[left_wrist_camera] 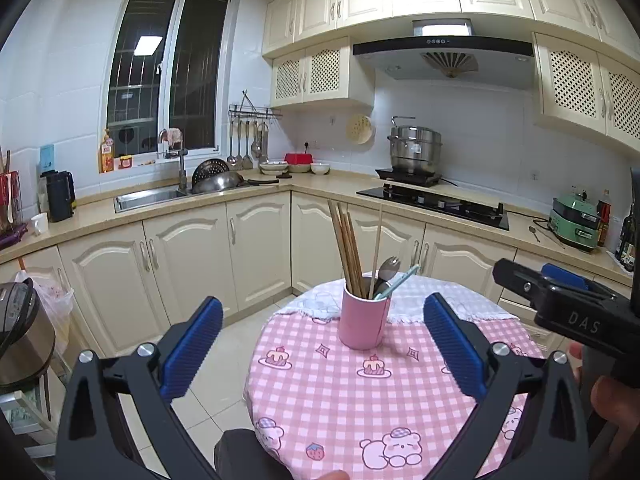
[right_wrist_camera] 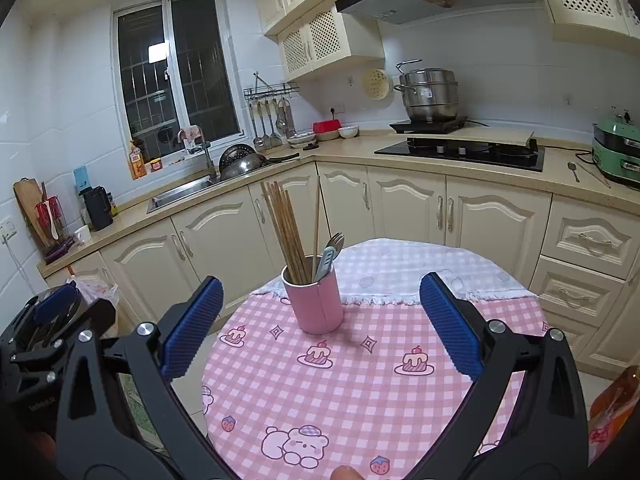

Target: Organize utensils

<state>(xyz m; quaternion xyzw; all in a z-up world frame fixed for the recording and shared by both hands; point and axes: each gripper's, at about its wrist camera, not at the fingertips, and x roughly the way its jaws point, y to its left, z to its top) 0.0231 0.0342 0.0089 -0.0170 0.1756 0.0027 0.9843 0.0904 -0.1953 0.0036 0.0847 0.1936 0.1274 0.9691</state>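
I am in a kitchen with cream cabinets, and before me is a round surface (left_wrist_camera: 320, 400) covered by a pink checked cloth with cake and bear pictures. On its far part stands a pink cylindrical cup (left_wrist_camera: 363, 318), upright. Inside it are a bundle of brown wooden chopsticks (left_wrist_camera: 346, 246), a metal fork (left_wrist_camera: 389, 269) and a pale blue handle I cannot identify. The cloth around the cup is bare of utensils.

My left claw (left_wrist_camera: 323, 350) is spread wide, holding nothing, near to the cup but not touching. My right claw (right_wrist_camera: 321, 326) is also spread and holds nothing.

I judge the utensils are already gathered, or sorting will begin. The next move would need one claw to approach the cup slowly and pinch a single piece.
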